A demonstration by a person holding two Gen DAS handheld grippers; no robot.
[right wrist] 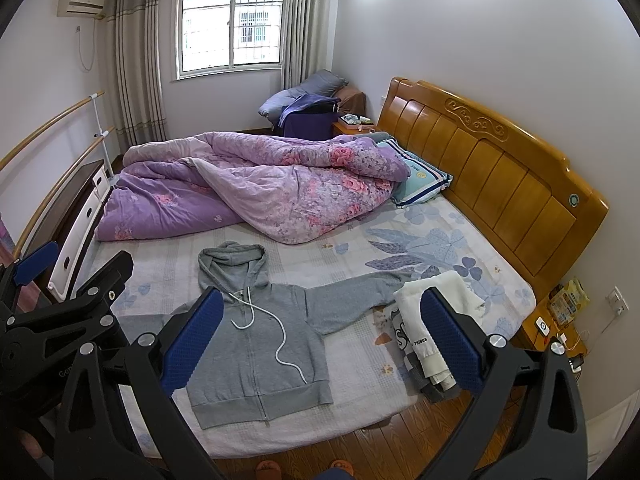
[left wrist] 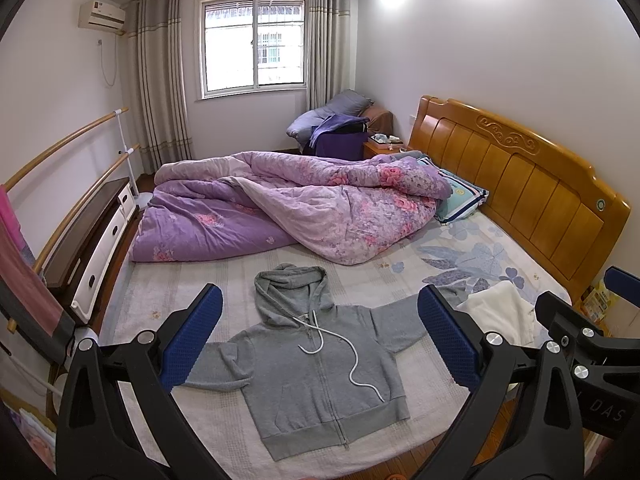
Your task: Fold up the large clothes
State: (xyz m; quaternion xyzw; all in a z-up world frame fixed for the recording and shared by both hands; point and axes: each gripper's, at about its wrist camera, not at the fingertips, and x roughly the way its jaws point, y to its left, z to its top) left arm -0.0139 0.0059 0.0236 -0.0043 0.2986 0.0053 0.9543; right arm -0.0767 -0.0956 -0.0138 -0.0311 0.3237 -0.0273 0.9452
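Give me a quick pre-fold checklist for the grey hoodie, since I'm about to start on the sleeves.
1. Grey hoodie lies flat, front up, zipped: ok.
2. Both sleeves spread out: ok.
3. White drawstring tucked away: not ok, it trails across the chest.
4. Right sleeve clear of the folded clothes pile: not ok, its cuff touches the pile.
5. Left hand-held gripper open, empty: ok.
6. Right hand-held gripper open, empty: ok.

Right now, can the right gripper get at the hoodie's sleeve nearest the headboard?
Probably yes. The right gripper hangs open above the bed, and the sleeve lies flat and uncovered. Only its cuff end reaches the folded clothes pile.
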